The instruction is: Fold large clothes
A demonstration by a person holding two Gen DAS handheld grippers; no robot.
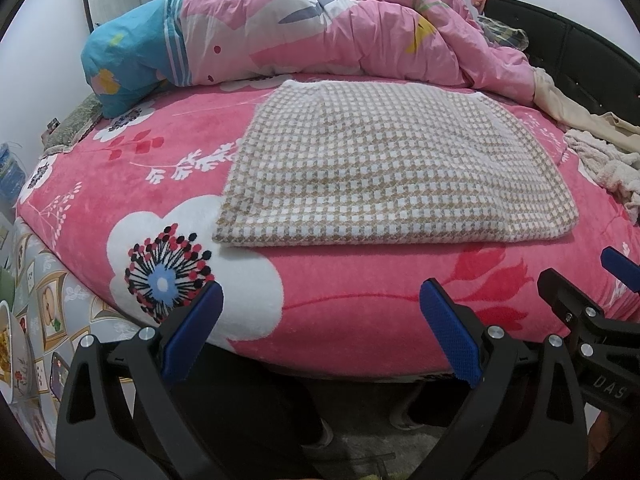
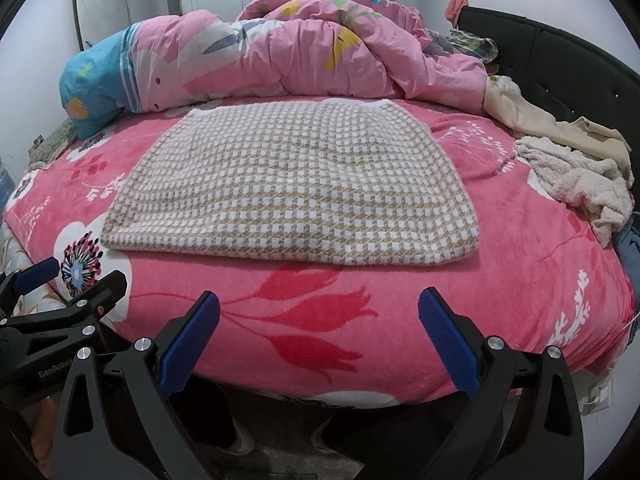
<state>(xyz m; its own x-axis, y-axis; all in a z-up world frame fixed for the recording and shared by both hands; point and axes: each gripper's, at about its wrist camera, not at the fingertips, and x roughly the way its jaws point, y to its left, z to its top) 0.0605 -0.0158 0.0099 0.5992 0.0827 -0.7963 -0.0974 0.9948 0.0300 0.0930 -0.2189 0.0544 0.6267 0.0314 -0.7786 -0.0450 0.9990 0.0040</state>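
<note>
Blue-padded fingers of the left gripper (image 1: 320,328) fill the bottom of the left wrist view, spread wide with nothing between them; the right gripper (image 2: 320,332) stands the same way, released and empty, in the bottom of its own view. Both hover off the near edge of the bed (image 1: 360,320), short of the cloth. The checked garment (image 1: 384,164) lies flat at centre frame, already folded into a thick rectangle with its doubled edge toward the cameras. If another fold is intended, take the two near corners together, pinch through all layers, and carry them level toward the far edge so the layers do not shear. The right wrist view shows what the left view cuts off at its edge: the full heap of cream clothes (image 2: 576,184) at right of frame. The left wrist view alone shows the patterned side of the bed (image 1: 44,312) at lower left. The pink duvet (image 2: 304,52) is bunched across the top of frame.
</note>
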